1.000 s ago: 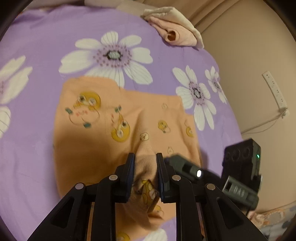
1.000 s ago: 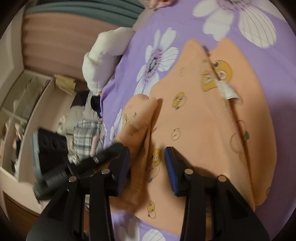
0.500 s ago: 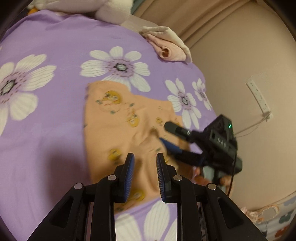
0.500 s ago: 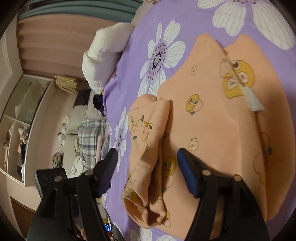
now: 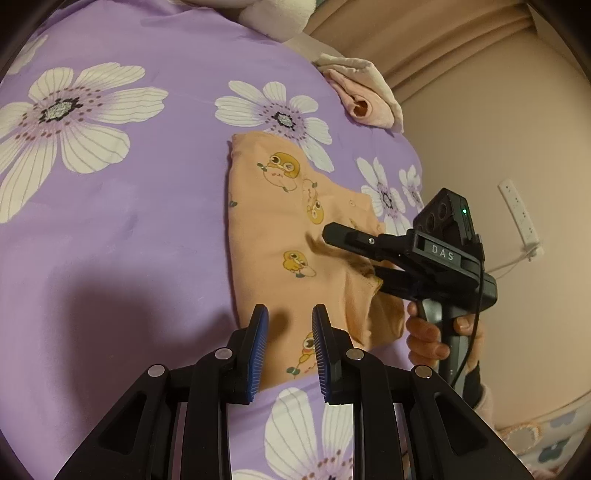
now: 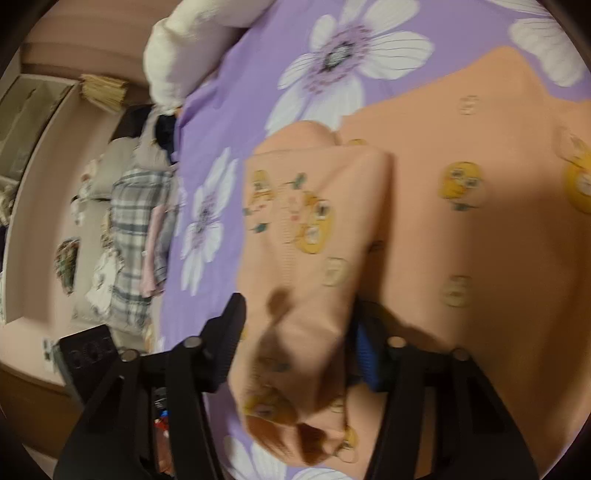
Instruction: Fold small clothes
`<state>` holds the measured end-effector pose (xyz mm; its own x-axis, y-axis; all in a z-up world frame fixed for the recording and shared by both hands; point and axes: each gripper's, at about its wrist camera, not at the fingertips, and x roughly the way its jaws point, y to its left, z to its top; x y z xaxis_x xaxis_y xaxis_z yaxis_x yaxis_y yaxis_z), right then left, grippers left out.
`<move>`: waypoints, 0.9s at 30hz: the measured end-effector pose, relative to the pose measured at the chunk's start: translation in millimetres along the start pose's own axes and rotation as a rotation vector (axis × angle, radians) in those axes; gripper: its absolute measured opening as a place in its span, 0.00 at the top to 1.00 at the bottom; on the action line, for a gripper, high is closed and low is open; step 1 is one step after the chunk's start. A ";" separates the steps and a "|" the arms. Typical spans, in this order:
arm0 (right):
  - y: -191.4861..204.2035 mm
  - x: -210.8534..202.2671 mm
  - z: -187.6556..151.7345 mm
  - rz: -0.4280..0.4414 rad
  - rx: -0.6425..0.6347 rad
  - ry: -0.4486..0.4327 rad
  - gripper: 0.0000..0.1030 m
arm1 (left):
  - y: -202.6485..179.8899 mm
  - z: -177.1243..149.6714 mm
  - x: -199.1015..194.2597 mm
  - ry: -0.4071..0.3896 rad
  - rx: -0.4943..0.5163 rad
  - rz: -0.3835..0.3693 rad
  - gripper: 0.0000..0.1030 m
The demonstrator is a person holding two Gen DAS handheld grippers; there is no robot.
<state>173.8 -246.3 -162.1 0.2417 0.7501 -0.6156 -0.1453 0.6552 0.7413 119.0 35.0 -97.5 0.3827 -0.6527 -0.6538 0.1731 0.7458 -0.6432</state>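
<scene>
An orange garment (image 5: 273, 229) printed with yellow ducks lies flat on the purple flowered bedsheet (image 5: 129, 221). My left gripper (image 5: 290, 310) hovers over its near edge, jaws narrowly apart with nothing between them. A hand (image 5: 428, 336) holds my right gripper (image 5: 351, 254) at the garment's right side. In the right wrist view, a folded-over strip of the garment (image 6: 314, 206) runs between the fingers of the right gripper (image 6: 297, 302). Its jaws are closing around that strip. The view is blurred, and no firm pinch shows.
A crumpled pink cloth (image 5: 362, 99) lies at the bed's far right corner, beside a white plush pillow (image 5: 273, 14). Past the bed's edge, a pile of plaid clothes (image 6: 136, 229) sits by shelves. A beige wall with a socket strip (image 5: 517, 214) stands close on the right.
My left gripper let go of the fold it was pinching and drew back to the garment's near edge. My right gripper spread wider, moved over the folded strip, then narrowed around it.
</scene>
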 end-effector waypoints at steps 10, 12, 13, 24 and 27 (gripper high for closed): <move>4.7 -0.6 0.2 0.007 -0.047 -0.098 0.92 | 12.2 -3.5 -5.9 0.009 -0.032 0.012 0.80; 15.2 -19.1 -0.6 0.000 -0.094 -0.157 0.92 | 10.5 -3.3 -6.9 0.006 -0.032 0.010 0.80; 20.5 -24.0 0.6 -0.007 -0.106 -0.174 0.92 | 7.4 -3.1 -7.0 0.005 -0.025 0.005 0.80; -1.0 -115.5 3.7 -0.167 -0.123 -0.323 0.92 | -36.6 -0.5 22.6 0.055 0.073 -0.017 0.80; -19.3 -122.6 -2.4 -0.189 -0.088 -0.327 0.92 | -51.0 3.2 36.9 0.075 0.103 -0.021 0.80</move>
<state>144.7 -350.7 -101.6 0.5634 0.5564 -0.6107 -0.1471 0.7949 0.5886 127.2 -26.6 -87.6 0.3098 -0.6736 -0.6710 0.2741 0.7391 -0.6153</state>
